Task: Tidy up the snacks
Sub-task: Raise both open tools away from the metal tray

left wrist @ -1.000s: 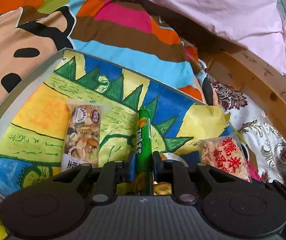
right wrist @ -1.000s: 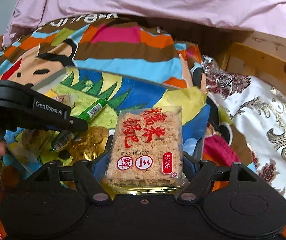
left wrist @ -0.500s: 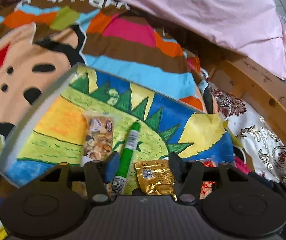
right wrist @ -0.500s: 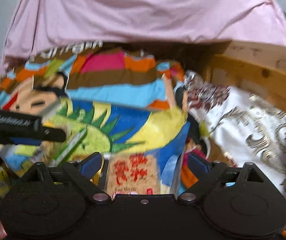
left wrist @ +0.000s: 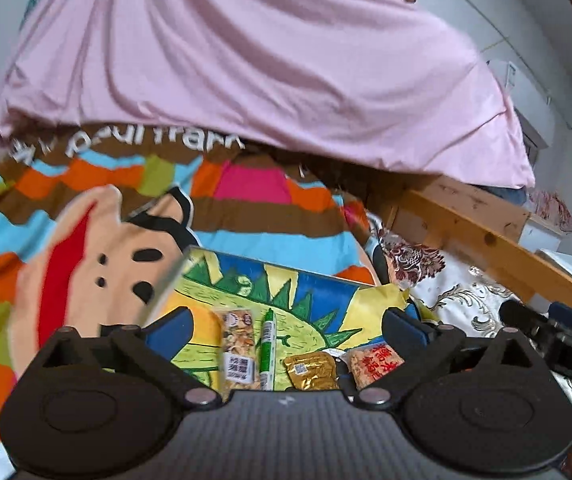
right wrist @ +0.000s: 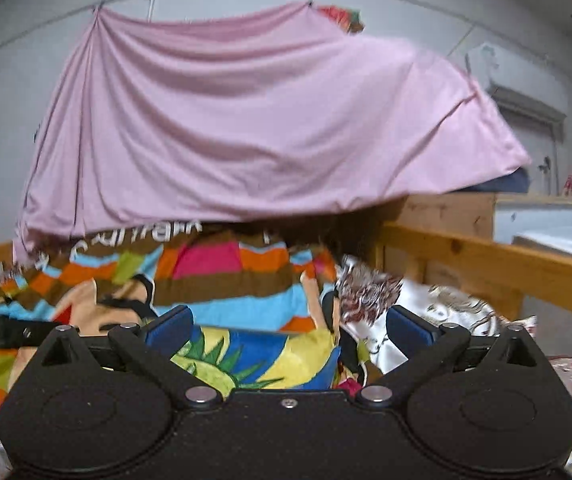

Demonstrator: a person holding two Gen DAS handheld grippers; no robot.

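— Where do our snacks lie?

— In a row on the painted board (left wrist: 318,292) on the bed: nut packet (left wrist: 239,350), green stick (left wrist: 267,340), gold packet (left wrist: 311,370), rice cake (left wrist: 374,362), just beside one another.

— And our tools?

— Left tool (left wrist: 286,322) and right tool (right wrist: 288,326) have just been opening; both gape wide, nothing between the jaws.

— Then we should clear them without brushing the row, and check spacing before the next pick.

Four snack packets (left wrist: 278,354) side by side on painted board (left wrist: 318,292)
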